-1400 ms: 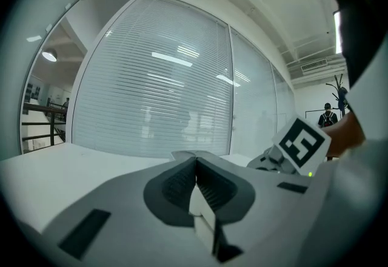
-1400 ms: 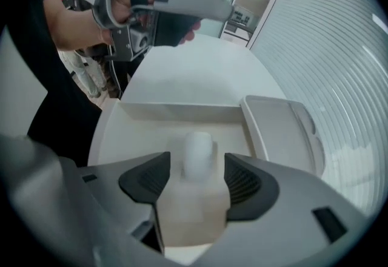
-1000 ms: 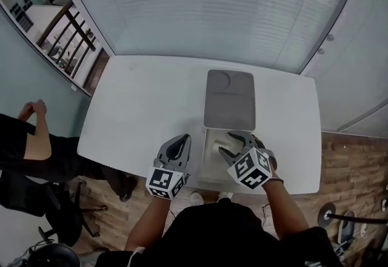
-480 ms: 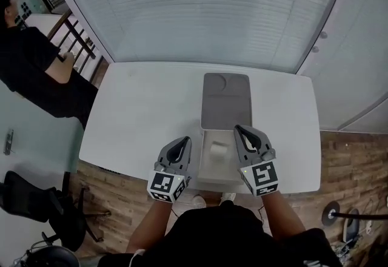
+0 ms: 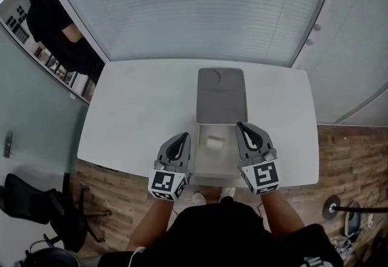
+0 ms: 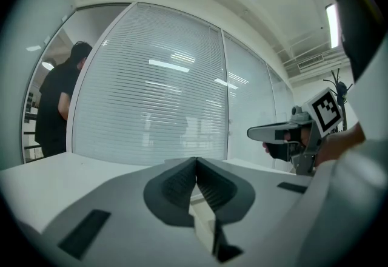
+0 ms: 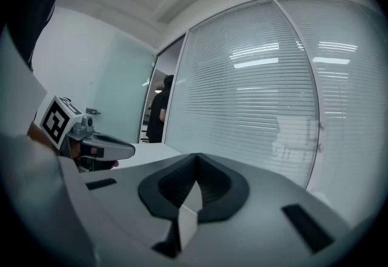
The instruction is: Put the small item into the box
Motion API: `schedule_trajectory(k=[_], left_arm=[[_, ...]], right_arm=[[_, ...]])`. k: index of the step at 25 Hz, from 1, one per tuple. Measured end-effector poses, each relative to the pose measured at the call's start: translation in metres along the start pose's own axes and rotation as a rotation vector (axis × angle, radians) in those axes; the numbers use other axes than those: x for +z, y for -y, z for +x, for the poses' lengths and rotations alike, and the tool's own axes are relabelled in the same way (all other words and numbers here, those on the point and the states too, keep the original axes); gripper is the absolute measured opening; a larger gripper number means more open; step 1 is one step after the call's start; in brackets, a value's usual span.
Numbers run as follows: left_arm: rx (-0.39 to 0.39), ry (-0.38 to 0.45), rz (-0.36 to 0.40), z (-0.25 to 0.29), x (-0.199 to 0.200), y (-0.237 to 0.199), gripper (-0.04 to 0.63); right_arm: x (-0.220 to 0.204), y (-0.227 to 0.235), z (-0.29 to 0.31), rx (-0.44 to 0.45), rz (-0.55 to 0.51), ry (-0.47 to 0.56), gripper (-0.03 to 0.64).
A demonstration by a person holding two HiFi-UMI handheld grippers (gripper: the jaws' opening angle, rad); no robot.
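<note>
Beside the box (image 5: 218,164), right tool (image 5: 240,127) closed, apparently empty.

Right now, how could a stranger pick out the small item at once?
On the white table, an open white box stands at the near edge, its gray lid flat beyond it. The small item is the pale block inside the box, the only thing in it.

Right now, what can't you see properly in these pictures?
- Small item: head view, too small to tell what it is.
- Box: in the left gripper view, the shut left gripper covers nearly all of it. The shut right gripper does the same in its view.
- Person behind the glass: head view, too small in the corner to tell what they are doing.
</note>
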State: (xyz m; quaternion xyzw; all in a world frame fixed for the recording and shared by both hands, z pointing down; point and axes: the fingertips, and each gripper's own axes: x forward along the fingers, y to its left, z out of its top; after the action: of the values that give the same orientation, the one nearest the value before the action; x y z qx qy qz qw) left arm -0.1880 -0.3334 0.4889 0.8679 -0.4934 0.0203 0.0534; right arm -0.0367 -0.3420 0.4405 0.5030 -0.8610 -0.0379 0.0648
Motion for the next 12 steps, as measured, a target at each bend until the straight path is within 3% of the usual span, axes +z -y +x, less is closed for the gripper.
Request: schedule_trajectory(k=[12], left_arm=[[-0.019, 0.053, 0.008, -0.006, 0.013, 0.009, 0.012]], right_arm=[[0.005, -0.001, -0.008, -0.005, 0.004, 0.02, 0.003]])
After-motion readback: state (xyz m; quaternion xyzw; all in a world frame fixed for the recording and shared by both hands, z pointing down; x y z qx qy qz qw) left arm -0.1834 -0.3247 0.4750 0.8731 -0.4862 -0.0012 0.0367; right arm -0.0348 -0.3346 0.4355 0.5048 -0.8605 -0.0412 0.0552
